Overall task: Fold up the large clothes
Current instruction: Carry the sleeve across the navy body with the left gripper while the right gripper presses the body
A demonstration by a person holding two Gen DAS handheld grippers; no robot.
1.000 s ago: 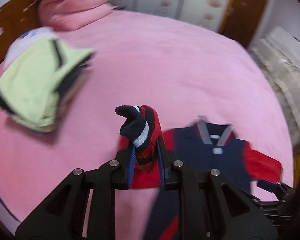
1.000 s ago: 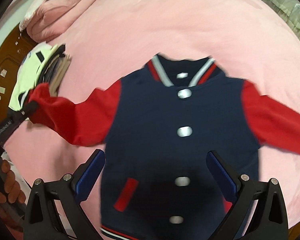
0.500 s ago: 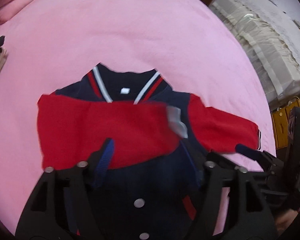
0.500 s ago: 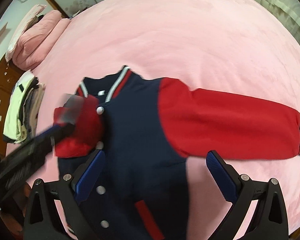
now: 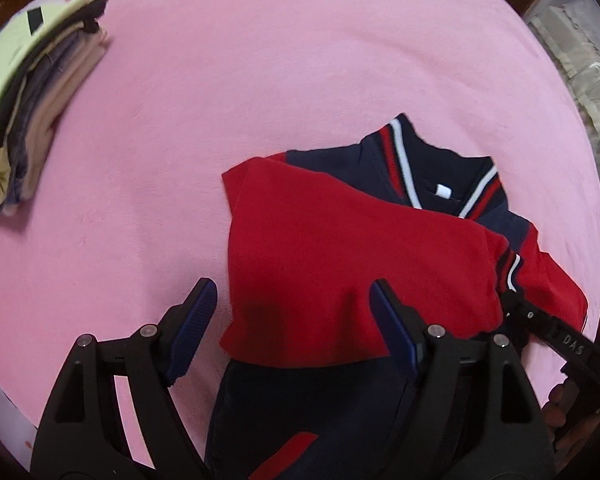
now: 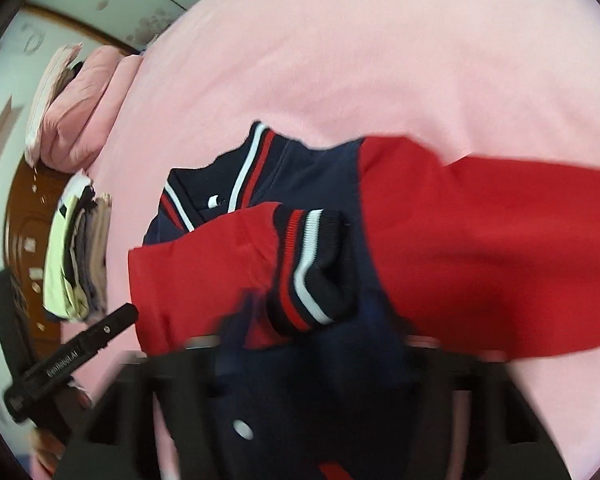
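jacket (image 5: 428, 184) flat on pink bed (image 5: 260, 80), one red sleeve (image 5: 340, 264) folded across chest. l gripper (image 5: 292, 324) spread wide, holding nothing. r gripper (image 6: 312, 344) blurred, grip state unclear.

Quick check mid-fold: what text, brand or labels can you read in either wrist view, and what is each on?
"DAS": on the black body of the right gripper, seen in the left wrist view; further letters hidden.
"GenRobot.AI", roughly; blurred: on the left gripper, seen in the right wrist view.
White neck tag of the jacket: no text legible.
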